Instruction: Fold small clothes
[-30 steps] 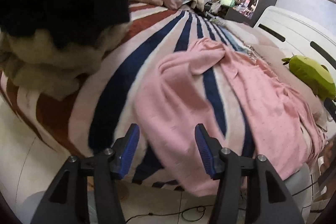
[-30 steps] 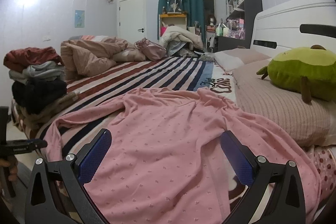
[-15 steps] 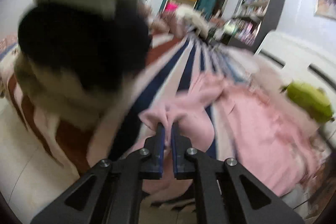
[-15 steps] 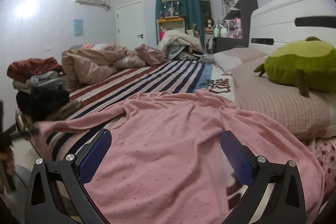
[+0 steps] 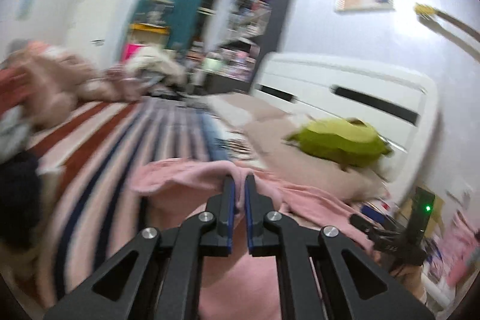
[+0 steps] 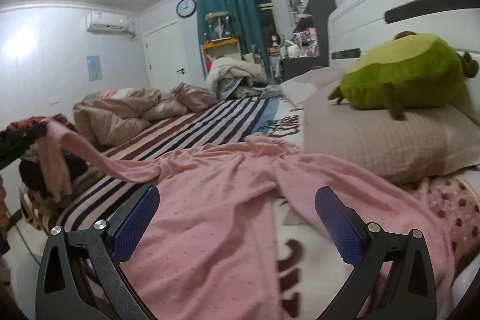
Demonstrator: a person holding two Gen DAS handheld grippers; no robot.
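Striped bedding (image 6: 210,122) carries the work, so I begin at my left hand-held gripper (image 5: 237,185), which is clenched on a corner of the pink garment (image 6: 216,218) and lifts it off the bed. My right hand-held gripper (image 6: 237,225) hangs released above the cloth at 6 o'clock. Risk, as I judge it: the thin pinch slips, or the dragged sleeve catches the clothes pile (image 6: 45,170) at 9 o'clock. A green plush (image 6: 405,74) sits on the pillow (image 6: 375,140) at 2 o'clock; teal curtains (image 6: 228,14) hang at 12.

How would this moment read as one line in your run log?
left gripper: shut on pink garment, sleeve lifted | right gripper: open above it
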